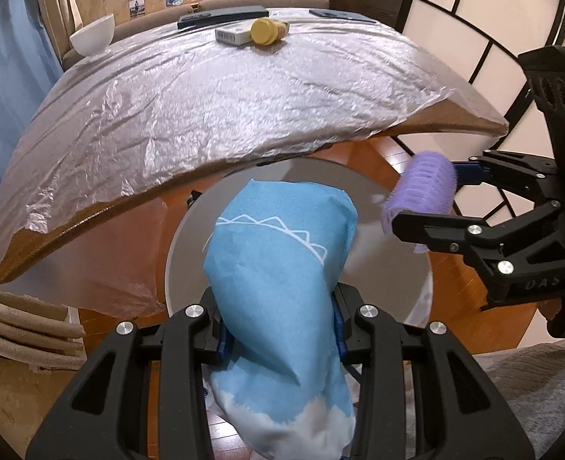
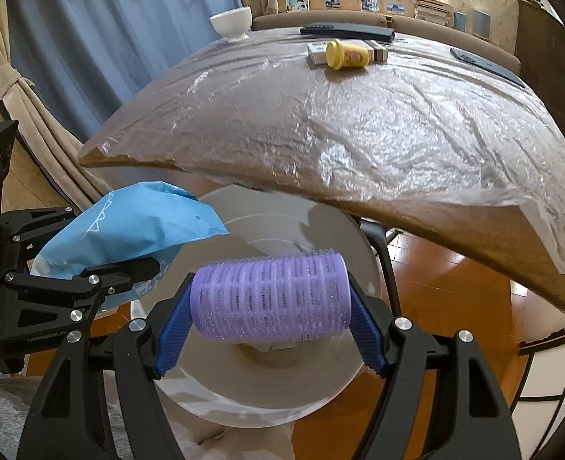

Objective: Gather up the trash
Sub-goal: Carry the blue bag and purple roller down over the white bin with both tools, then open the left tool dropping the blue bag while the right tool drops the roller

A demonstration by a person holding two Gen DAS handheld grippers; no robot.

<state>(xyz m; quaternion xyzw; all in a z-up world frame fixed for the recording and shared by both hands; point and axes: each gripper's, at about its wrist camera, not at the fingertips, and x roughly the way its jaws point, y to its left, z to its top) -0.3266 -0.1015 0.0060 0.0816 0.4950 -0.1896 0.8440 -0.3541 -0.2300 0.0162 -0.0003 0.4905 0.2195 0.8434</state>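
Hovering over the bin: both grippers loaded, drop not yet made.
Left wrist: left gripper (image 1: 278,322) clamped on the blue packet (image 1: 278,268), right above the round grey bin (image 1: 397,295).
Right wrist: right gripper (image 2: 269,306) squeezing the purple hair roller (image 2: 269,297) end to end — bin (image 2: 332,379) directly below.
Next, I'd say: part the jaws — both pieces should fall inside the rim.

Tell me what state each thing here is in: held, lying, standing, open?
Left tool: shut on the blue packet.
Blue packet: crumpled, held over the bin.
Right tool: shut on the purple roller.
Purple roller: held sideways over the bin.
Bin: open, below the table edge.
Yellow tub: lying on its side on the table.
White bowl: standing upright.
Plastic sheet: wrinkled, spread over the table.
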